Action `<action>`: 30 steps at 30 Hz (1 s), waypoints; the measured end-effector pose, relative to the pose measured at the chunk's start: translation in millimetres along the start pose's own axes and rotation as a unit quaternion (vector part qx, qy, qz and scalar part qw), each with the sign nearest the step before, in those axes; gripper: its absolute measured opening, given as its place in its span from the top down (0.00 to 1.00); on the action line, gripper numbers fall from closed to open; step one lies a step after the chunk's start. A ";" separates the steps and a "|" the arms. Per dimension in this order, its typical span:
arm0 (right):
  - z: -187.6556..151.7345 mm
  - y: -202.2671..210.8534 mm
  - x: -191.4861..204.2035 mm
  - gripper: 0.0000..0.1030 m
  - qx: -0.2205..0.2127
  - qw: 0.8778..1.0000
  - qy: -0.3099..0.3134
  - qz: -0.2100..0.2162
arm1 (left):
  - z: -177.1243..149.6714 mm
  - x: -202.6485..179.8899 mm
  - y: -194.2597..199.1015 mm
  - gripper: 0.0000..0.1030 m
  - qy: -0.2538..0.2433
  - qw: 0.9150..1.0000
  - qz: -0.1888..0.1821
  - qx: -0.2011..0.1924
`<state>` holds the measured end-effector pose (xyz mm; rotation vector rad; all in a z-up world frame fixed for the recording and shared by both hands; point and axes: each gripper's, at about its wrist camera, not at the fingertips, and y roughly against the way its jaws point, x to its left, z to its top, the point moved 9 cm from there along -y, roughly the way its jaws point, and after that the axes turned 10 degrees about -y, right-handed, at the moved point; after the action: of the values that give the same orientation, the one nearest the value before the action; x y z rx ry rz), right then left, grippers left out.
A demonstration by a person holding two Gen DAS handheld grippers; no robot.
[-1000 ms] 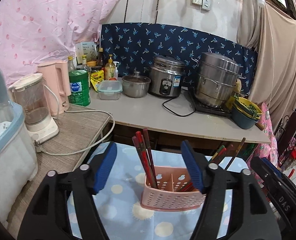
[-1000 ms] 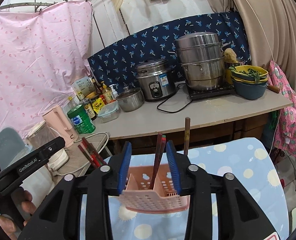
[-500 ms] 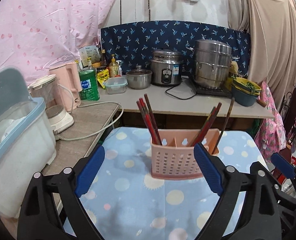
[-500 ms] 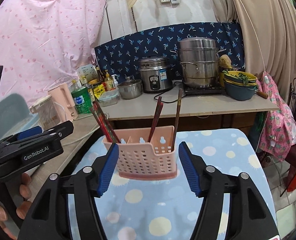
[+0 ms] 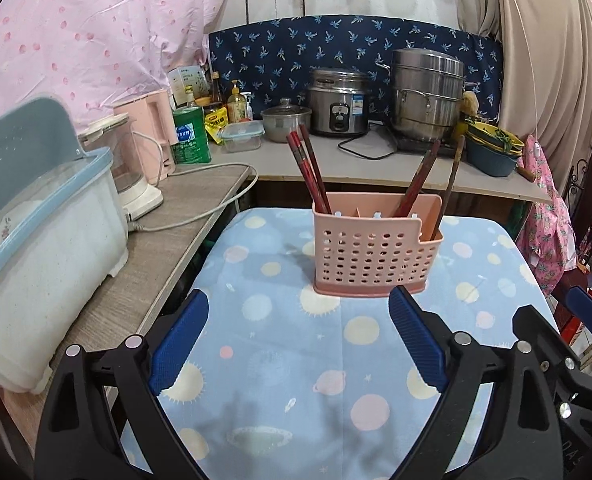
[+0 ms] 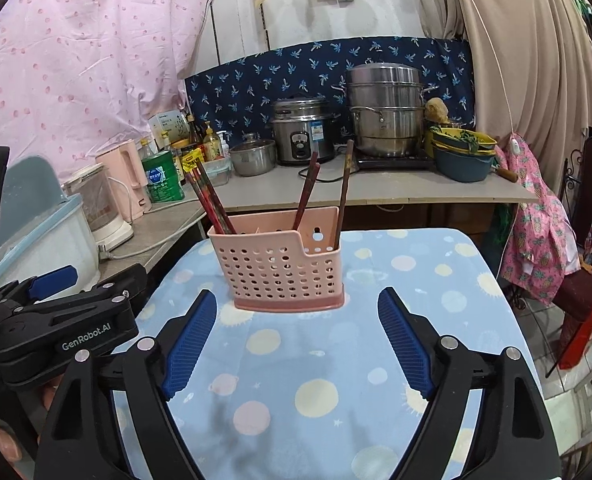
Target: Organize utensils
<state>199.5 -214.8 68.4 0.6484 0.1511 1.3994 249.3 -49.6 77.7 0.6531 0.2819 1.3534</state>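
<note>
Currently, left wrist view: left gripper (image 5: pixel 299 330) spread wide, holding nothing, low over the dotted cloth (image 5: pixel 280 360). Pink holder (image 5: pixel 375 246) stands upright on the cloth ahead, apart from both fingers. Red chopsticks (image 5: pixel 309 170) lean left in its left compartment; darker chopsticks (image 5: pixel 417 178) and one brown stick (image 5: pixel 449 184) lean right in the right side. Nothing loose visible on the cloth. Dish bin (image 5: pixel 44 248) and blender (image 5: pixel 130 172) on the side counter, left.

Right wrist view: right gripper (image 6: pixel 296 336) also spread, empty, holder (image 6: pixel 278 266) centred just beyond its fingertips. Left gripper (image 6: pixel 62 320) visible at left edge, clear of the holder. Rice cooker (image 6: pixel 303 130) and steamer (image 6: pixel 385 110) on the far counter.

Judgement: sticks all appear housed; task looks at or near its end. If tidying further, approach the brown stick from above, pinch near mid-shaft, lift straight so the light holder doesn't tip. Steady the holder's wall with the other gripper.
</note>
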 end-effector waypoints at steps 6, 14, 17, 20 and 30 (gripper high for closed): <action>-12.5 0.7 -8.7 0.21 0.014 1.000 -0.003 -0.011 | -17.8 0.4 -0.1 0.15 0.005 1.000 0.005 0.017; -30.0 -3.3 -21.3 0.17 0.033 0.999 0.006 -0.027 | -40.7 0.9 -3.4 0.10 0.003 0.999 0.019 0.039; -34.8 -7.0 -27.6 0.17 0.041 0.998 0.010 -0.037 | -46.6 2.4 -6.7 0.10 0.004 0.999 0.026 0.048; -39.3 -10.5 -31.0 0.16 0.055 0.997 0.022 -0.045 | -50.3 4.6 -6.7 0.10 0.001 0.998 0.032 0.049; -42.7 -6.2 -30.7 0.12 0.054 0.997 0.015 -0.045 | -59.4 9.6 -5.9 0.07 0.009 0.998 0.033 0.055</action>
<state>179.1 -229.8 21.9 0.7032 0.2782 1.3207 223.7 -24.7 28.9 0.7475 0.3531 1.4146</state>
